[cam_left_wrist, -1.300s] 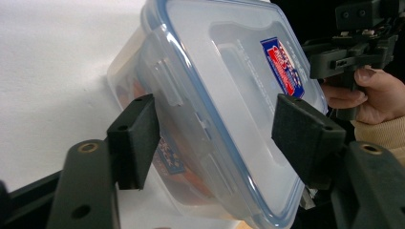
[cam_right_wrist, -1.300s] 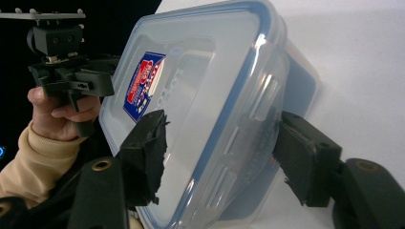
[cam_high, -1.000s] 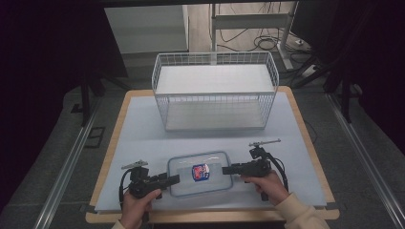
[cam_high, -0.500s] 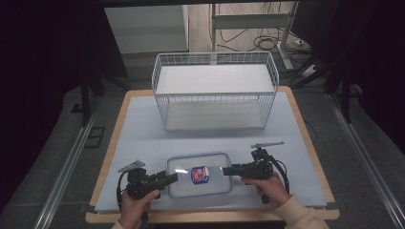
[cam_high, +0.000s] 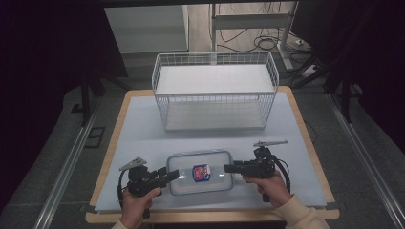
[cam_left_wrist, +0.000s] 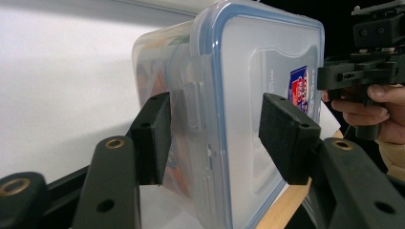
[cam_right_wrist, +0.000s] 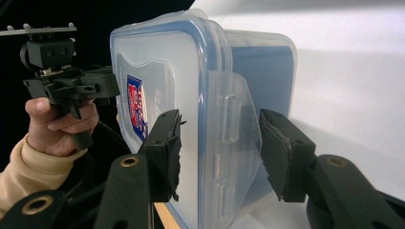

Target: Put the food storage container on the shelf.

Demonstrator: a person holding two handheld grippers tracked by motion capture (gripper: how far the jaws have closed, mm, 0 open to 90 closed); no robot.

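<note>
Left hand-held gripper (cam_high: 173, 174): held low at the near left of the worktop (cam_high: 143, 138), pointing right; its jaws stand apart, straddling the left end latch of the plastic box (cam_high: 200, 171). The left gripper view shows one pad (cam_left_wrist: 155, 138) just beside the box wall and the other clear of the lid.
Right hand-held gripper (cam_high: 228, 168): held at the near right, pointing left; its jaws are spread around the box's right end latch, not pressing it.
Hands: the left hand (cam_high: 138, 200) and right hand (cam_high: 272, 186) each grip a handle, forearms entering from the near edge.
Plastic box: clear, blue-sealed lid with a small label (cam_high: 201, 172), lying flat between the two grippers.
Wire basket (cam_high: 215, 95): white, at the far side of the worktop, well apart from the box.
</note>
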